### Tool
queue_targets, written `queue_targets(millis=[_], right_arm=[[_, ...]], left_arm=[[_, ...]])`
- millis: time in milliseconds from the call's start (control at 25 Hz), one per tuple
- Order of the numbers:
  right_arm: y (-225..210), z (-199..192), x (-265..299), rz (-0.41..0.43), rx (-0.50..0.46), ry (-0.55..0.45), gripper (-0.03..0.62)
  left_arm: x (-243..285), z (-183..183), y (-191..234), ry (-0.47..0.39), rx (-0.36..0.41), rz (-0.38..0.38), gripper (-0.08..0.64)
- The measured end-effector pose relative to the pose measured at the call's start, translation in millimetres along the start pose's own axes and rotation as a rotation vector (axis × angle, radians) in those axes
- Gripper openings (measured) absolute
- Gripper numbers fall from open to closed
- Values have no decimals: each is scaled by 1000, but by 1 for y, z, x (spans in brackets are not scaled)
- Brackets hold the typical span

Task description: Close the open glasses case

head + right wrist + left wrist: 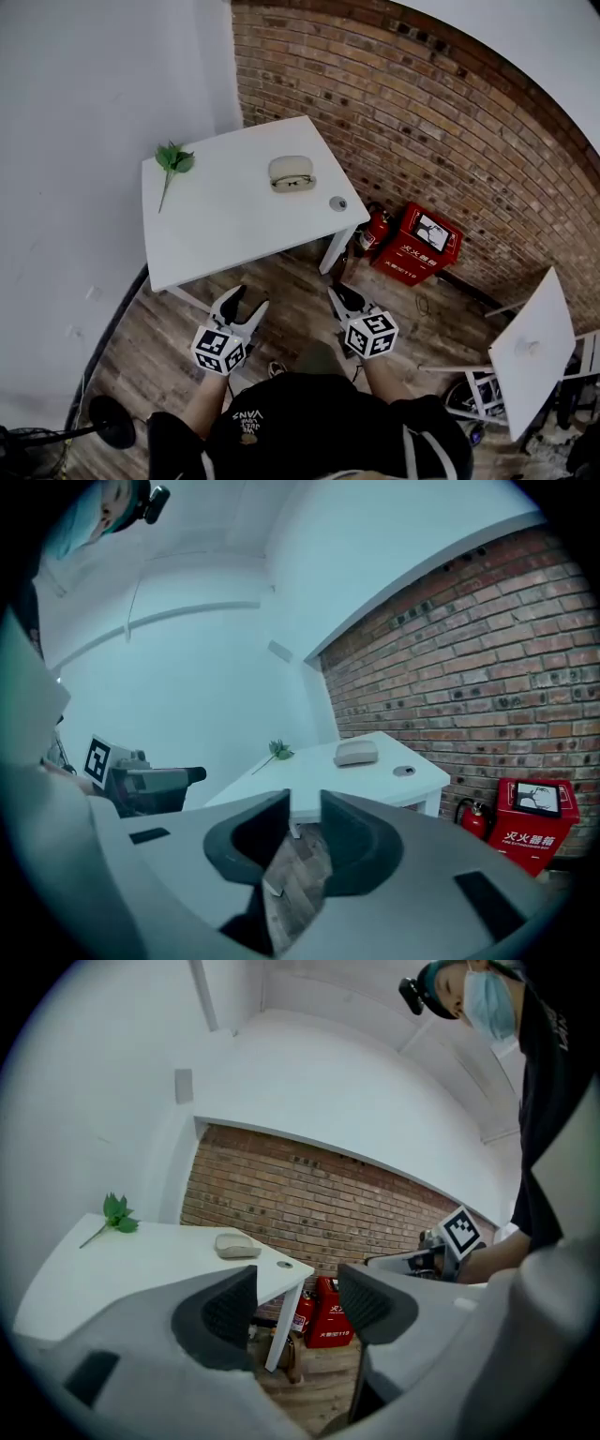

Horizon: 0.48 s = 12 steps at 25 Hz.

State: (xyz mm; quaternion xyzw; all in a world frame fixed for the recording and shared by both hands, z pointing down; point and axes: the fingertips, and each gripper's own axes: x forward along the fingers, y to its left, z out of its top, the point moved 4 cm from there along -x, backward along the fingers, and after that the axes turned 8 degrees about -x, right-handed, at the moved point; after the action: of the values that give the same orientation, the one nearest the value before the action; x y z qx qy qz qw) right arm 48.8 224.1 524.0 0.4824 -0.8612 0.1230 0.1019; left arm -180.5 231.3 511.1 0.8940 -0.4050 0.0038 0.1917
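Observation:
A cream glasses case point(292, 172) lies near the far edge of the white table point(216, 230), with a dark gap along its front edge. It also shows small in the left gripper view point(236, 1245) and in the right gripper view point(356, 752). Both grippers hang over the wooden floor in front of the table, well short of the case. My left gripper point(251, 300) point(297, 1302) is open with nothing between its jaws. My right gripper point(338, 295) point(301, 808) has its jaws almost together and holds nothing.
A green leafy sprig point(173, 161) lies at the table's left corner and a small round disc point(338, 202) near its right edge. A fire extinguisher point(375, 228) and a red box point(417, 244) stand by the brick wall. Another white table point(530, 352) is at the right.

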Motion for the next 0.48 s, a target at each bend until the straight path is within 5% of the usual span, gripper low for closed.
queue_targets(millis=[80, 480], right_arm=[[-8, -1, 12, 17, 19, 18, 207], [-80, 19, 78, 55, 50, 43, 235]], left_arm=[[14, -1, 6, 27, -10, -10, 276], [93, 15, 47, 63, -45, 39, 342]])
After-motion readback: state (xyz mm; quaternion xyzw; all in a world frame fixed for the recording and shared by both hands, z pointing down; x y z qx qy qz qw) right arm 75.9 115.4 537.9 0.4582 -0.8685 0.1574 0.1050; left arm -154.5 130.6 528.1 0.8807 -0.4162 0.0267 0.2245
